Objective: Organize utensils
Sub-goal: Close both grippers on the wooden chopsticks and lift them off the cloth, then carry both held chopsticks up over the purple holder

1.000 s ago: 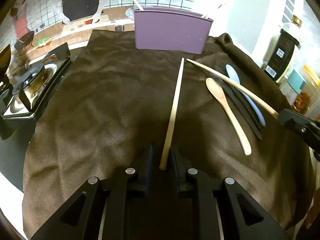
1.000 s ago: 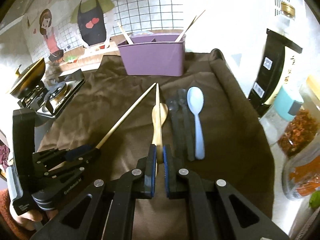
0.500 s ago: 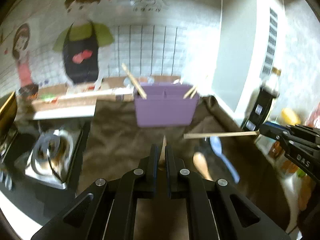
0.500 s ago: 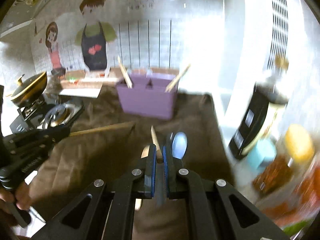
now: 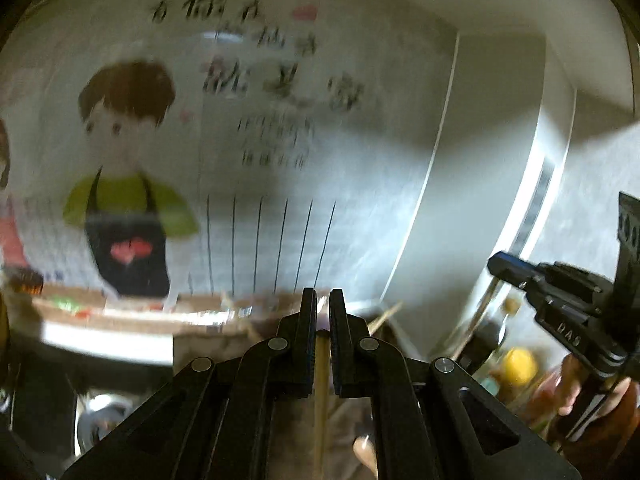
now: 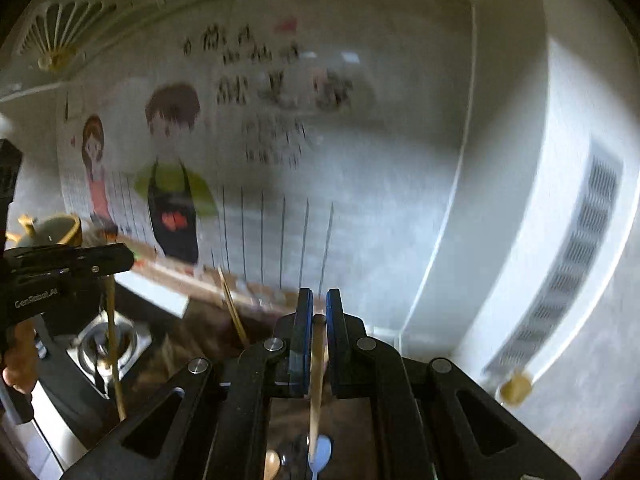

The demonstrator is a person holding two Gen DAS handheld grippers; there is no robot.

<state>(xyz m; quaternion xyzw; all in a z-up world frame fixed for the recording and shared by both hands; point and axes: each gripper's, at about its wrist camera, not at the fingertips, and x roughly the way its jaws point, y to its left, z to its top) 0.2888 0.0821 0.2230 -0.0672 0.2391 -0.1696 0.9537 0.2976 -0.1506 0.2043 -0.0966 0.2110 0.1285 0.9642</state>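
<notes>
Here each gripper [image 5: 322, 312] [image 6: 319, 312] pinches a hanging chopstick [image 5: 321, 400] [image 6: 316, 380]; only the right view shows a blue spoon [image 6: 320, 454].

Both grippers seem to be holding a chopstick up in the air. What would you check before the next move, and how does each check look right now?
1. Left gripper shut on its chopstick: ok.
2. Right gripper shut on its chopstick: ok.
3. Both chopsticks hang down, lifted off the cloth: ok.
4. Purple holder in view for aiming: not ok, hidden and blurred.
5. Blue spoon below, not caught by the sticks: ok.
</notes>
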